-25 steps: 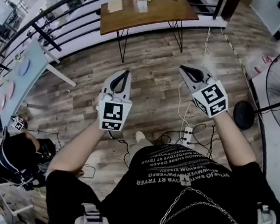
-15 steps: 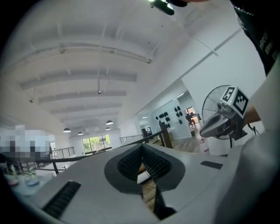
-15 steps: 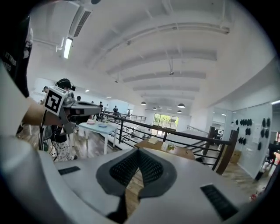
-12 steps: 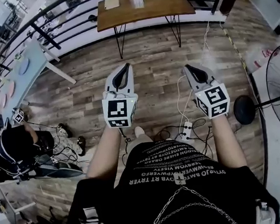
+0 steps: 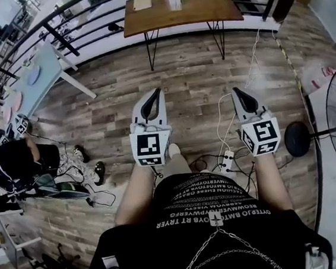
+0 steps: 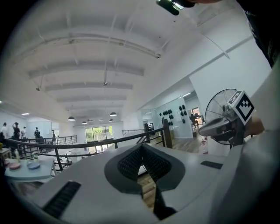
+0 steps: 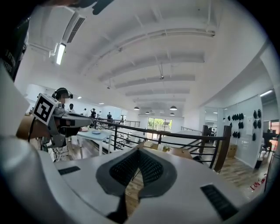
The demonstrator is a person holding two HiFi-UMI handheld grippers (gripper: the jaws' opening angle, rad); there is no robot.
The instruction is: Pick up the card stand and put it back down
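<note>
Head view | left gripper [image 5: 151,98], right gripper [image 5: 239,95]: jaws together, empty | card stand [image 5: 175,3]: far edge of wooden table [image 5: 214,8] | likely light, stiff, tippable; pinch its upright panel.

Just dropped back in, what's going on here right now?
A person stands on the wood floor holding the left tongs and the right tongs out in front, side by side. Both are shut with nothing between them. The wooden table lies ahead, well out of reach. The small white item on it may be the card stand, but it is too small to tell. The pick-up has not begun.
</note>
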